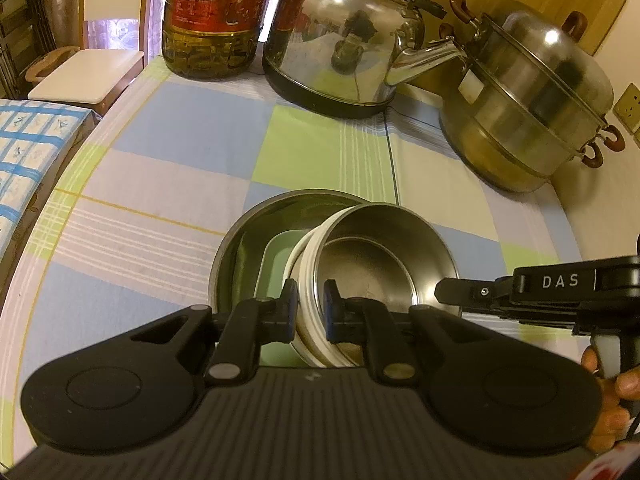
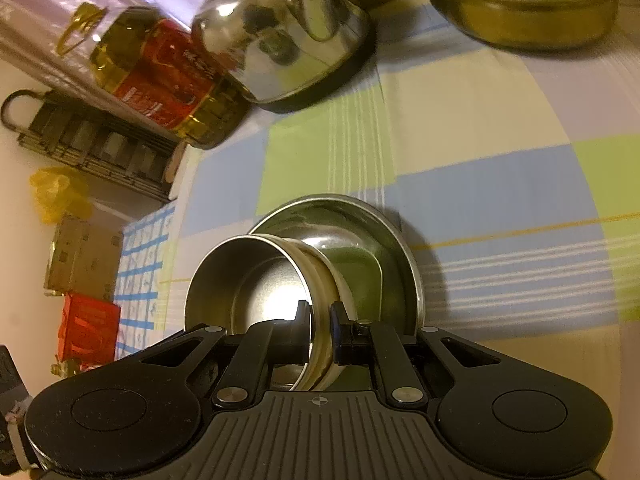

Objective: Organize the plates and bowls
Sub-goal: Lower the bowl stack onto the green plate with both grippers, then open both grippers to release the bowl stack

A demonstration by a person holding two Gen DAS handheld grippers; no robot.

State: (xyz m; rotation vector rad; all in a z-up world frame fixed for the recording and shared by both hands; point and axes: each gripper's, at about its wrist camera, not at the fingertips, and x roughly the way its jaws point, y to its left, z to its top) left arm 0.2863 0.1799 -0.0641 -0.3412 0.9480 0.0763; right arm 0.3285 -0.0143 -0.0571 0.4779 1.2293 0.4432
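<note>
You see a tabletop [image 1: 168, 184] cloth checked in pale blue, light green and cream, with thin white stripes and a yellow line. Your bowl [image 1: 384, 264] is silver steel with a cream-white outer band; the plate [image 1: 256, 232] is grey steel, with a mint-green dish [image 1: 276, 256] in it. Both grippers [image 1: 311, 304] [image 2: 320, 320] are black. The oil bottle [image 1: 212, 12] is amber with a red label.
</note>
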